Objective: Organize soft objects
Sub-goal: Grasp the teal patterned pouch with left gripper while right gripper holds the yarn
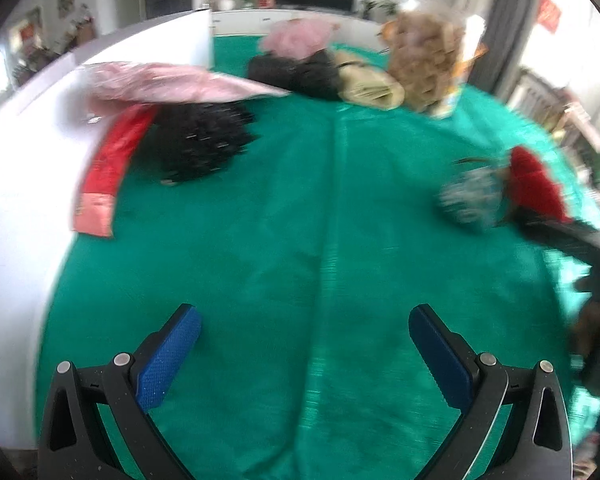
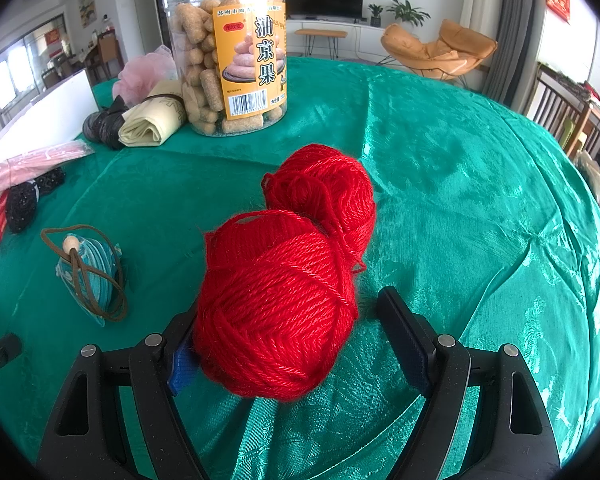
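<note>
Two red yarn skeins lie on the green tablecloth (image 2: 460, 184); the near skein (image 2: 276, 304) sits between the fingers of my right gripper (image 2: 288, 312), which is open. Its left pad touches the yarn, while the right pad (image 2: 404, 340) stands a little apart. The far skein (image 2: 328, 196) leans against the near one. My left gripper (image 1: 304, 340) is open and holds nothing, low over bare cloth (image 1: 300, 220). In its blurred view the red yarn (image 1: 536, 192) lies at the right, with a patterned pouch (image 1: 470, 200) beside it.
A white box (image 1: 28, 160) borders the table's left side, with a pink packet (image 1: 160, 84), a red packet (image 1: 112, 160) and a black fluffy bundle (image 1: 204, 140) at its edge. At the back stand a snack jar (image 2: 228, 52), a beige roll (image 2: 152, 124), a black item (image 2: 104, 124) and pink mesh (image 2: 140, 76).
</note>
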Available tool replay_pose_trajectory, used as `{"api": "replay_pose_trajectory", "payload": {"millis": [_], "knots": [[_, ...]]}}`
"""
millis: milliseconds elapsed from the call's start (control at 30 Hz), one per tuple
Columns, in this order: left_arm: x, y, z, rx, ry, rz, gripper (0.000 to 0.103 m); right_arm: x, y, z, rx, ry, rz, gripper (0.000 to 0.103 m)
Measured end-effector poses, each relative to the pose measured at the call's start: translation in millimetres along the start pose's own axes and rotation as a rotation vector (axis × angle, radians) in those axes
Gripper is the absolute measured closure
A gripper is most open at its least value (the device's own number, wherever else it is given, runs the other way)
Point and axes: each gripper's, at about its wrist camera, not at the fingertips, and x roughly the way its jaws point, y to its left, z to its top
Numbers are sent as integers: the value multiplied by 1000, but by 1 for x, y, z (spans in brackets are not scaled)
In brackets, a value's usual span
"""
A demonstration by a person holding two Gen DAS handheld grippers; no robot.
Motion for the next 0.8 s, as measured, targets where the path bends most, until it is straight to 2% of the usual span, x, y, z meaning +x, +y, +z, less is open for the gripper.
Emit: {"api": "replay_pose_trajectory", "payload": {"millis": [133,233,333,467,667,700,767,800], "knots": [[-6,-8,5,17,-33,-96,0,0,0,0,0,0,0,21],[1,-21,16,34,-16,-166,0,0,0,0,0,0,0,21],[16,-49,33,104,10,-200,0,0,0,0,0,0,1,21],[32,-78,56,142,12,-199,0,0,0,0,0,0,0,21],[66,-93,77,135,34,-159,0,0,0,0,-1,0,0,21],[69,-94,79,137,31,-149,4,0,0,0,-1,0,0,21],[71,-97,78,177,-9,-108,29,0,0,0,-1,0,0,21],[70,-98,76,201,-22,-107,61,0,0,0,-1,0,0,21]]}}
